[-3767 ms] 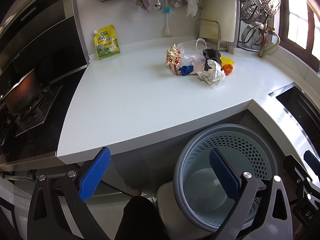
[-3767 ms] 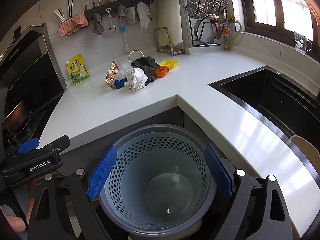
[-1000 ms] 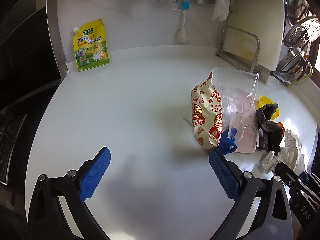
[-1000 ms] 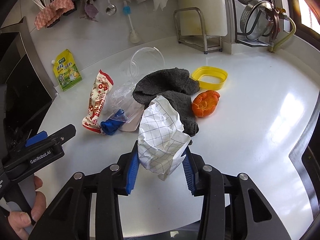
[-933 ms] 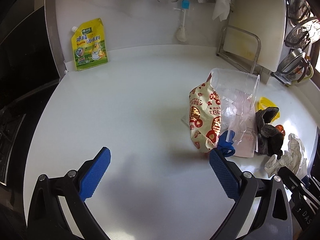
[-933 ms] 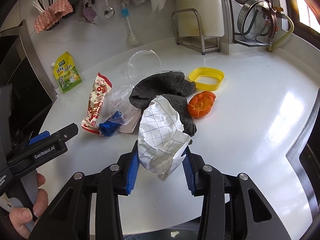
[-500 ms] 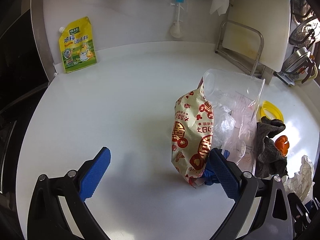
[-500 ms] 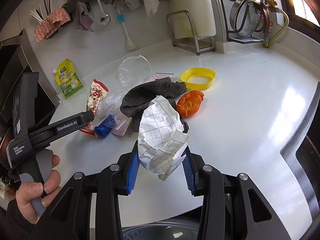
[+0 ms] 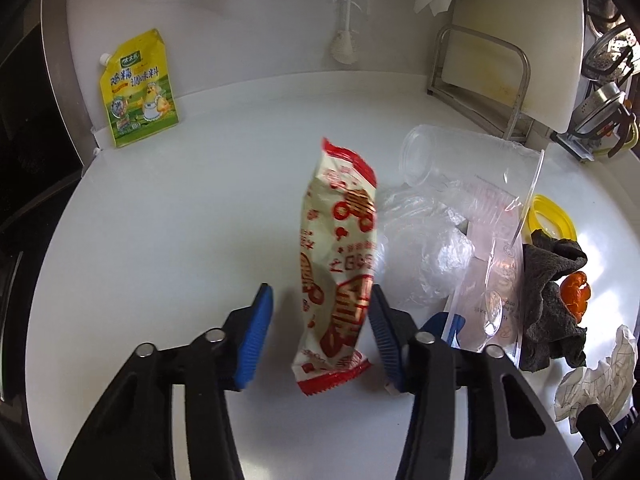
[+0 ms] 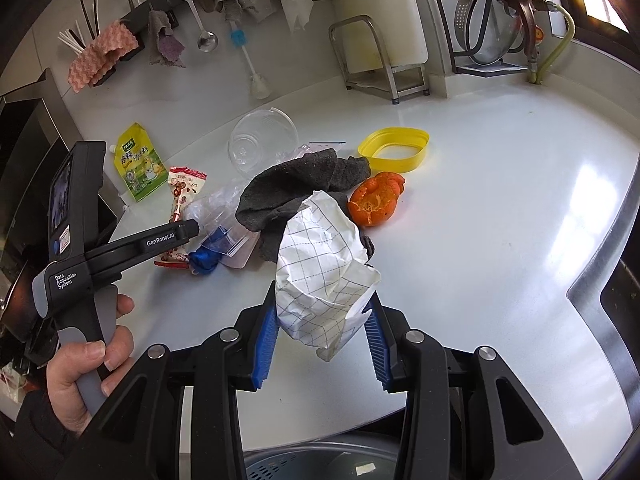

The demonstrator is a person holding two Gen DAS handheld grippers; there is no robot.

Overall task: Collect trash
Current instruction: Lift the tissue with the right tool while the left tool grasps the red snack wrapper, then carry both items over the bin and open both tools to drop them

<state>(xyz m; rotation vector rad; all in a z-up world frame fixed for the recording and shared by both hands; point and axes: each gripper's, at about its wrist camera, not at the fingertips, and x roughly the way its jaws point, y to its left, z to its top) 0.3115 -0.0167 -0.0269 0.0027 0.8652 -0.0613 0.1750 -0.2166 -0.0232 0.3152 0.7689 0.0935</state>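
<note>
At the lower centre of the left wrist view, the red-and-cream snack wrapper (image 9: pixel 340 272) is seen between the blue pads of the left gripper (image 9: pixel 320 338), whose jaws are closing around it; the right pad is at the wrapper's edge while a gap shows at the left pad. At the lower centre of the right wrist view, the crumpled checked paper (image 10: pixel 324 272) is clamped in the right gripper (image 10: pixel 322 340) above the white countertop (image 10: pixel 500 216). Just beyond it, the grey cloth (image 10: pixel 296 184), orange peel (image 10: pixel 376 198), yellow ring (image 10: pixel 394 148) and clear plastic cup (image 10: pixel 262 142) are left lying.
</note>
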